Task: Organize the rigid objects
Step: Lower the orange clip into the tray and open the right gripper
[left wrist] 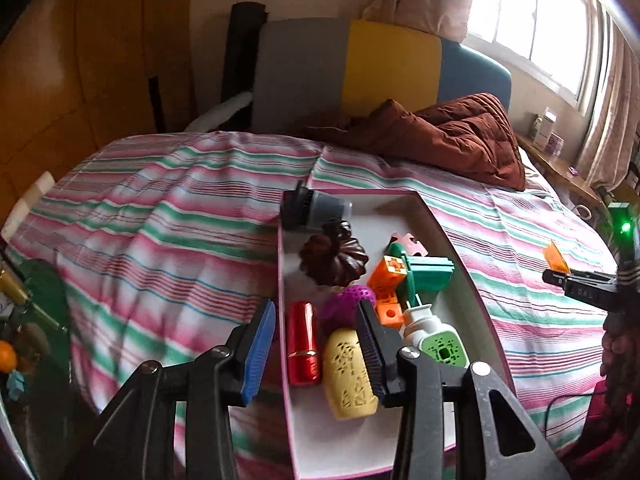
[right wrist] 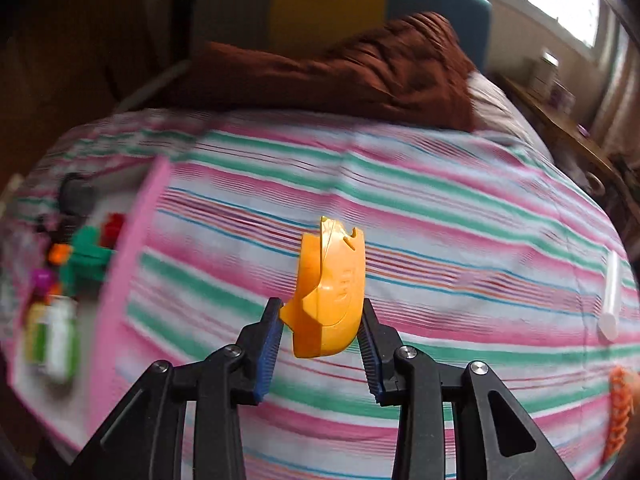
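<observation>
A pink-rimmed white box (left wrist: pixel 460 272) lies on the striped bed. In it are a red cylinder (left wrist: pixel 303 344), a yellow perforated piece (left wrist: pixel 348 376), a purple ball (left wrist: pixel 344 304), a dark fluted mould (left wrist: pixel 334 258), orange blocks (left wrist: pixel 390 276), a green piece (left wrist: pixel 430 274) and a white-green bottle (left wrist: pixel 436 344). My left gripper (left wrist: pixel 316 312) hovers open above the box's near left side, its pads pressing on nothing. My right gripper (right wrist: pixel 320 308) is shut on an orange plastic piece (right wrist: pixel 332 292), held above the sheet to the right of the box (right wrist: pixel 132 260).
A brown quilt (left wrist: pixel 448 132) is bunched at the head of the bed. A white stick (right wrist: pixel 611 296) and an orange braided thing (right wrist: pixel 618 412) lie on the sheet at the right. A grey-black object (left wrist: pixel 316 210) sits at the box's far corner. A cluttered green-topped table (left wrist: pixel 44 292) stands left.
</observation>
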{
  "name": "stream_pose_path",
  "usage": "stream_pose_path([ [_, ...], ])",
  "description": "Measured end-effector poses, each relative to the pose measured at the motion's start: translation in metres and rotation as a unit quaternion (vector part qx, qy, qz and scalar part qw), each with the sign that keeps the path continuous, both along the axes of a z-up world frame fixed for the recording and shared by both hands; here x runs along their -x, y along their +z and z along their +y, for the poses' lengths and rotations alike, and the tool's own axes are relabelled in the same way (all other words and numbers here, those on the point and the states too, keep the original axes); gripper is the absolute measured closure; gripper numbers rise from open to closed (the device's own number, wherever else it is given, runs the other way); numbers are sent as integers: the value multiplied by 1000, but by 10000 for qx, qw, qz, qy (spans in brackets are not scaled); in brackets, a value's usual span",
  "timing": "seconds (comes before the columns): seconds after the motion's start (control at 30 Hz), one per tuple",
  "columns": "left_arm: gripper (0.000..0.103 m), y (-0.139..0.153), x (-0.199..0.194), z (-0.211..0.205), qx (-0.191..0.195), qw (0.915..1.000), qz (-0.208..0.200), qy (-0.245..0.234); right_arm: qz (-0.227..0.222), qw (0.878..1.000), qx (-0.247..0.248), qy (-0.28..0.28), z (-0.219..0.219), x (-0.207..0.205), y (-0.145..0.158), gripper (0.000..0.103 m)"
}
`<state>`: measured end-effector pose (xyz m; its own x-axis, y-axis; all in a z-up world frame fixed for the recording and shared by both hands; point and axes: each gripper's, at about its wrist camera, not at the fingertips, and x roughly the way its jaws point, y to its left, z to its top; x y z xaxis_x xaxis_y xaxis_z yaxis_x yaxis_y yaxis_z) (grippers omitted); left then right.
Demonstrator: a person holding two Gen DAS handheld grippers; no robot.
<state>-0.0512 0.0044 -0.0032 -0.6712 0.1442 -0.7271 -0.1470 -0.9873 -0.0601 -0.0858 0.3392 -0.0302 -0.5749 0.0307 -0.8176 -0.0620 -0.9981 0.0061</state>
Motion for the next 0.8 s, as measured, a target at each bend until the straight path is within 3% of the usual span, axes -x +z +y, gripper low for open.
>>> stream_pose_path([
  [0.17, 61, -1, -5, -5, 232, 9995, -26, 224, 323, 9936, 286, 1042, -86, -3, 28, 66],
  [0.33, 61, -1, -10, -13, 396, 9984, -5, 412, 324, 9838, 456, 1703, -153, 0, 28, 66],
  [0.53, 60, 0, -16, -25, 395, 9973, -37, 611, 170, 9797, 434, 1948, -198, 10, 12, 66],
  [0.63, 42, -3, -18, -32, 255, 9972, -147, 682, 40, 9797, 454, 1951, -205, 14, 4, 66],
  [0.8, 42, -3, -23, -34, 328, 9964, -50, 783, -77, 9809, 409, 1899, -207, 13, -8, 63],
])
